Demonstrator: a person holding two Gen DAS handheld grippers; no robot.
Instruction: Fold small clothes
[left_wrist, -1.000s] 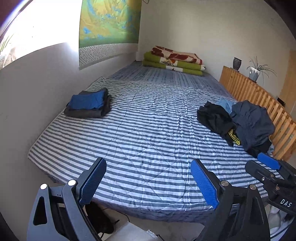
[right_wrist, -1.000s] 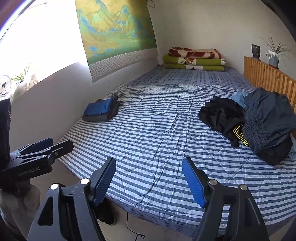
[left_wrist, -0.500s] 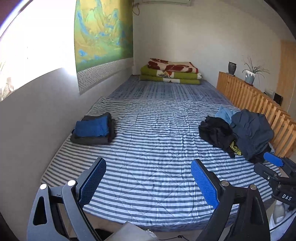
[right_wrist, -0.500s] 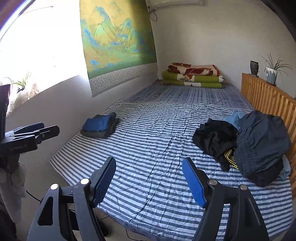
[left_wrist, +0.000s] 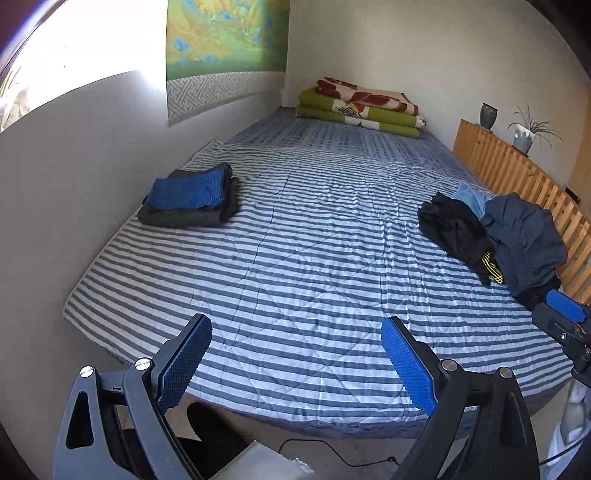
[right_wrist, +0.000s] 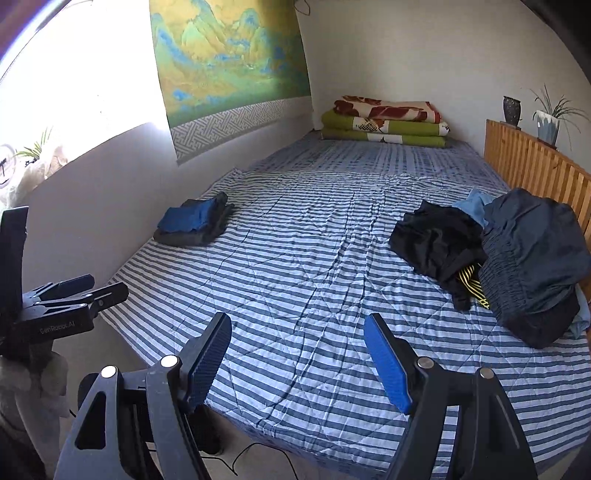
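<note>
A heap of unfolded dark clothes (left_wrist: 517, 240) (right_wrist: 517, 258) lies at the bed's right side: a black garment, a navy one, a light blue piece and a yellow-striped bit. A folded stack (left_wrist: 190, 195) (right_wrist: 194, 221), blue on dark grey, rests at the left near the wall. My left gripper (left_wrist: 295, 354) is open over the bed's near edge, holding nothing. My right gripper (right_wrist: 297, 354) is open too, empty, left of the heap. Each gripper shows in the other's view: the right gripper (left_wrist: 565, 321) at the edge, the left gripper (right_wrist: 74, 299) at the left.
The striped bed (left_wrist: 314, 240) (right_wrist: 314, 240) fills the room between a grey wall and a wooden slatted rail (left_wrist: 517, 177) (right_wrist: 535, 170). Folded green and red blankets (left_wrist: 362, 107) (right_wrist: 388, 122) sit at the far end. A vase and potted plant stand on the rail.
Both views tipped up and back down; the grippers now sit slightly closer over the bed's near edge. Both stayed open and the clothes have not moved.
</note>
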